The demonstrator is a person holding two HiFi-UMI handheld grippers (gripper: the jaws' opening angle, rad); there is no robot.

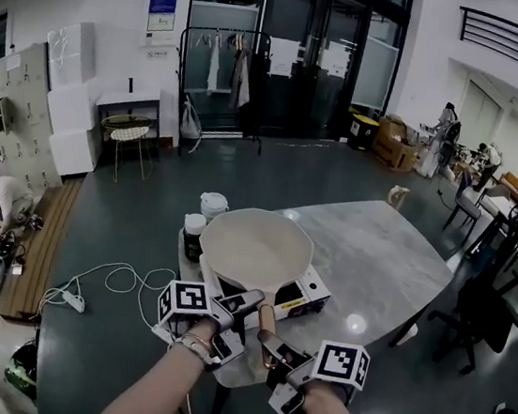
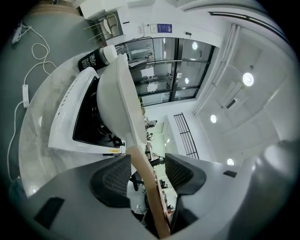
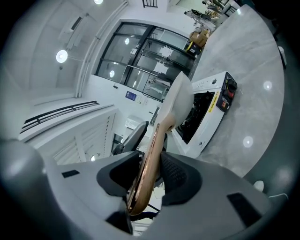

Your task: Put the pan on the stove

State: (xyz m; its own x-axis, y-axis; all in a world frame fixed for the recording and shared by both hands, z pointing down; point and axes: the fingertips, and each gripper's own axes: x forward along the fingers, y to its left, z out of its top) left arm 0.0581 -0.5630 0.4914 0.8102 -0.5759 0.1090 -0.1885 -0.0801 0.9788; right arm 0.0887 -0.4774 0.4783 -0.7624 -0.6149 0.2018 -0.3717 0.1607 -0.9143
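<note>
Risk: pan [image 1: 256, 246] tilted or dragged off stove [image 1: 309, 293] by a jerky or one-sided pull on handle [image 3: 157, 136]. Looks seated on burner, directly ahead of both grippers. Right gripper [image 3: 151, 164] pinching handle's end. Left gripper [image 2: 147, 171] spread, handle loose between pads, nearer pan.

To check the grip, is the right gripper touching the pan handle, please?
Touching: the right gripper clamps the pan handle, seen plainly in the right gripper view.
</note>
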